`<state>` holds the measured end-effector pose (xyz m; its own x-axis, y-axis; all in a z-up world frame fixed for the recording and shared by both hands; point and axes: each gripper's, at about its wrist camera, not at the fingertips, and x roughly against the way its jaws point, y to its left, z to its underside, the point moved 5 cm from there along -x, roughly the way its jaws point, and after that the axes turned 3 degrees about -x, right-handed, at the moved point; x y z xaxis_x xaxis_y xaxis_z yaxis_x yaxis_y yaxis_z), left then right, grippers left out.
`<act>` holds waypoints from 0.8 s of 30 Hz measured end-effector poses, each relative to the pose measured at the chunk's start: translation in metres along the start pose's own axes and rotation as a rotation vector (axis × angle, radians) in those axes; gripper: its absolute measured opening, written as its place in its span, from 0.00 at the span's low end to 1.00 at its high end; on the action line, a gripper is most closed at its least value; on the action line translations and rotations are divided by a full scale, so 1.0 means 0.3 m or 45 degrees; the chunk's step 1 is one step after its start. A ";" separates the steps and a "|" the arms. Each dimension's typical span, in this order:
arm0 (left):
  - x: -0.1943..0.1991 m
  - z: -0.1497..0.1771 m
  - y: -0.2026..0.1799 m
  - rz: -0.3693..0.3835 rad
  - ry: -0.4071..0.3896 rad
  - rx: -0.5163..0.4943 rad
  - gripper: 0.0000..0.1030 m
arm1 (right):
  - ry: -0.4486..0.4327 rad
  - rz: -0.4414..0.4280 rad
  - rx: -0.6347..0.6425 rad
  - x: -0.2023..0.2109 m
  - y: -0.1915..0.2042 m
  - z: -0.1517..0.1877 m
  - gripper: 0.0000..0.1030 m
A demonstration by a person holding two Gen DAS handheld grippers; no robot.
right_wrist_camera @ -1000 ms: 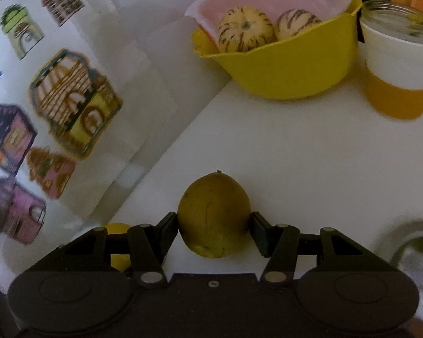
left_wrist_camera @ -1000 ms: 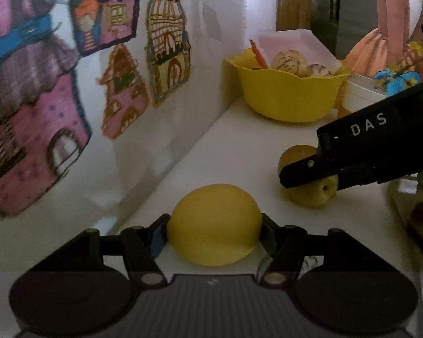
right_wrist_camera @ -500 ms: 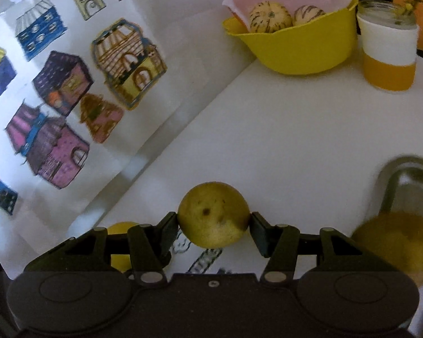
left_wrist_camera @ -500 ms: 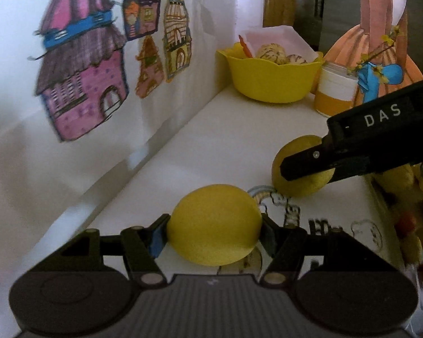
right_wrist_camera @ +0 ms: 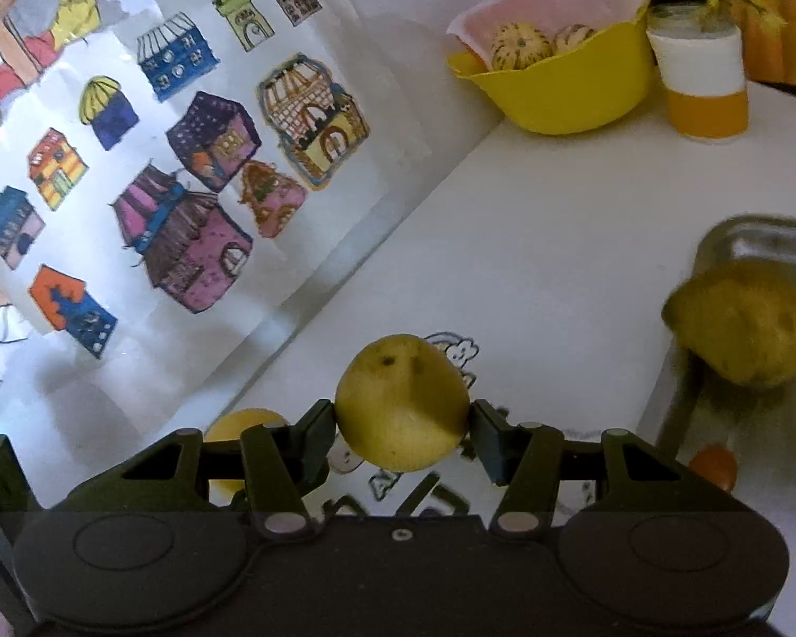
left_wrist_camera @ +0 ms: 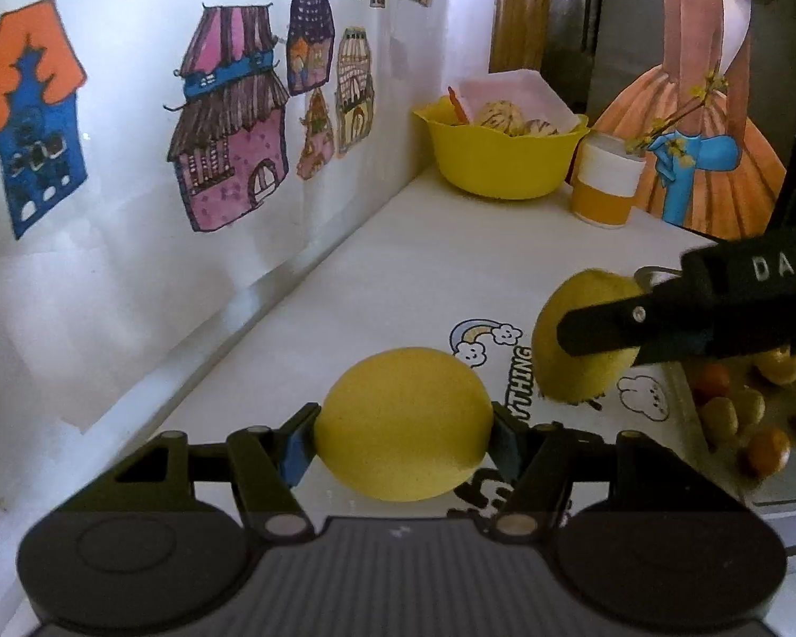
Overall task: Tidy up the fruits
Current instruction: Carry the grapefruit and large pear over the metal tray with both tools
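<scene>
Two claws: each clamped on fruit.
Left gripper (left_wrist_camera: pixel 403 427): gripping smooth round yellow lemon (left_wrist_camera: pixel 403 424).
Right gripper (right_wrist_camera: pixel 403 419): gripping speckled greenish-yellow fruit (right_wrist_camera: pixel 402 402), near steel tray (right_wrist_camera: pixel 759 241).

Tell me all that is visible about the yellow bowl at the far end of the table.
The yellow bowl looks like plastic, with a wavy, scalloped rim. It stands upright on the white table near the wall with house drawings. A pale pink paper liner sits inside it, holding two cream fruits with dark stripes. A white and orange cup stands close beside it. No gripper touches it.
</scene>
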<state>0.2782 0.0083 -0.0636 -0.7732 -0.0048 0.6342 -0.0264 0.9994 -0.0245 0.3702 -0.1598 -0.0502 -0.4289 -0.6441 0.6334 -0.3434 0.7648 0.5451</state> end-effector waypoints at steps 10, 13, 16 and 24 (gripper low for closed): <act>0.026 0.008 -0.001 0.005 -0.007 0.014 0.67 | 0.014 0.044 0.017 0.022 -0.010 0.088 0.55; 0.029 0.012 0.004 0.003 -0.004 0.019 0.67 | -0.003 0.023 0.009 0.032 -0.012 0.100 0.55; 0.032 0.012 0.006 0.000 -0.004 0.016 0.67 | -0.005 0.001 -0.008 0.035 -0.014 0.113 0.55; 0.046 0.013 0.010 0.000 -0.014 0.026 0.67 | -0.013 -0.019 -0.047 0.052 -0.024 0.124 0.54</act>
<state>0.2651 0.0111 -0.0579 -0.7799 -0.0052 0.6259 -0.0394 0.9984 -0.0407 0.3348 -0.1749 -0.0647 -0.4325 -0.6552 0.6194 -0.3189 0.7537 0.5746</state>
